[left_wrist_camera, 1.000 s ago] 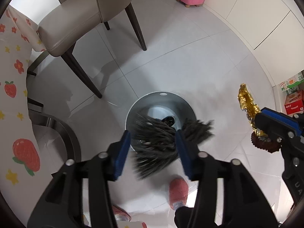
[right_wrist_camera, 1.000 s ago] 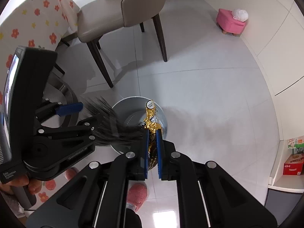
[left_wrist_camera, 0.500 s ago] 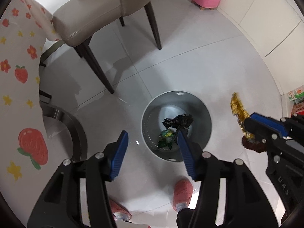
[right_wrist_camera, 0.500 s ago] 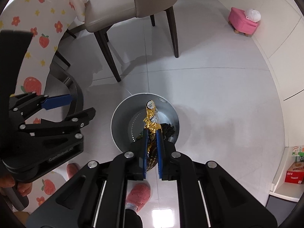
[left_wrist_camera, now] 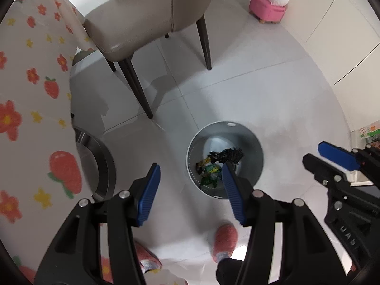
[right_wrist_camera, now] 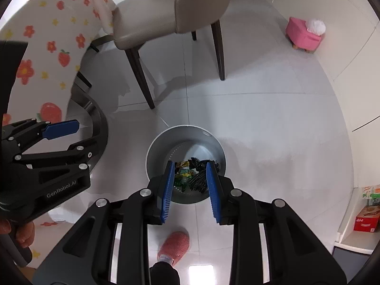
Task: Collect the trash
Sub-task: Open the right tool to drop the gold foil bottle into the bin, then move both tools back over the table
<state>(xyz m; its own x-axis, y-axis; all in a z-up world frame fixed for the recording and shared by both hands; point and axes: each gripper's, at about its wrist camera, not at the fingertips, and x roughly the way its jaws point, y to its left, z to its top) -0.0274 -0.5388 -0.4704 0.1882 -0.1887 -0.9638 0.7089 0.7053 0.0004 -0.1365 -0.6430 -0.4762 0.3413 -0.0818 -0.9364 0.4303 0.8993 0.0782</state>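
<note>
Our right gripper (right_wrist_camera: 188, 178) is now spread and empty; the gold wrapper it pinched a moment ago has gone, so we judge it dropped into the grey bin (right_wrist_camera: 152, 156) at lower centre, onto the wrappers (right_wrist_camera: 190, 173). Our left gripper (left_wrist_camera: 190, 180) is also spread. Further away, a chair (right_wrist_camera: 166, 11) at the top blocks nothing.

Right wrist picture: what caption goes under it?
Open right gripper above round grey metal bin holding crumpled wrappers.

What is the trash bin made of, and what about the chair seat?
The trash bin looks like grey painted metal, though it could be plastic: smooth matte wall, thin rim, rows of tiny holes near the bottom. The chair seat looks like beige leather or faux leather: soft sheen, stitched seams, padded edges.
</note>
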